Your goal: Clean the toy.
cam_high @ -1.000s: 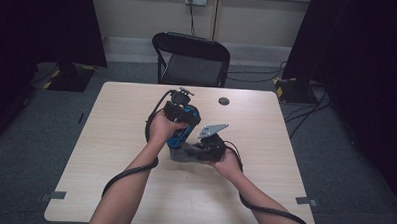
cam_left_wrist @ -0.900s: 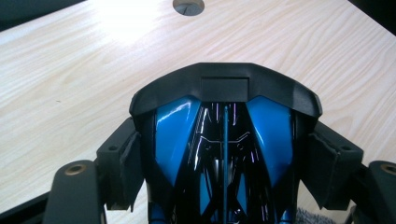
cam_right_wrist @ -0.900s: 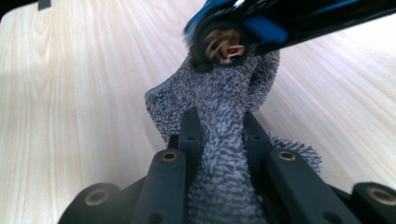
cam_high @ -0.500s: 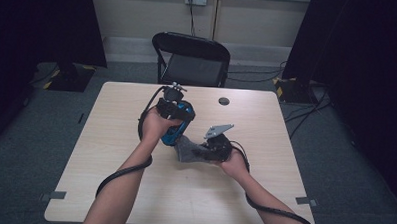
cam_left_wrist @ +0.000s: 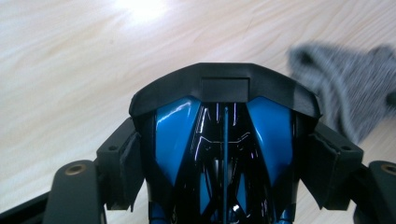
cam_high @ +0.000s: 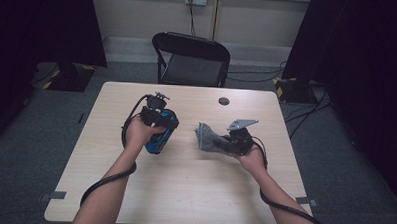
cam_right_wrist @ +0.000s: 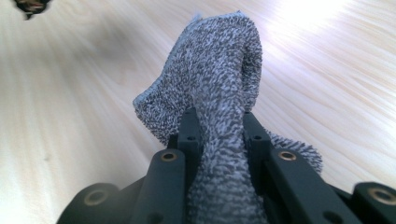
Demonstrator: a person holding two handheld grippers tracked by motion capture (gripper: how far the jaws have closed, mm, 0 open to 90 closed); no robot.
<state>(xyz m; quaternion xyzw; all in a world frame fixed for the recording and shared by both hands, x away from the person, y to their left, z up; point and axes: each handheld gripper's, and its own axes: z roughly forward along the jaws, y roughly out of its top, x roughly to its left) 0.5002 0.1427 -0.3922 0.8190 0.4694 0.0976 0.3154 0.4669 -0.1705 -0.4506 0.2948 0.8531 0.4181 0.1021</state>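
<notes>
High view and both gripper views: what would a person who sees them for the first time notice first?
First, the glossy blue and black object, clamped between the jaws of the left gripper over the left half of the wooden table. Next, the grey cloth, pinched in the right gripper and sticking out towards the table's middle. Behind the table stands a black folding chair.

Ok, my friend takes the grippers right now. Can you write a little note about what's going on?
Left gripper: shut on the shiny blue and black object, held just over the table.
Right gripper: shut on the grey cloth, which sticks out towards the blue object.
Done: both things are picked up, and they are apart.
Left: probably bring the cloth to the blue object and wipe it.
</notes>
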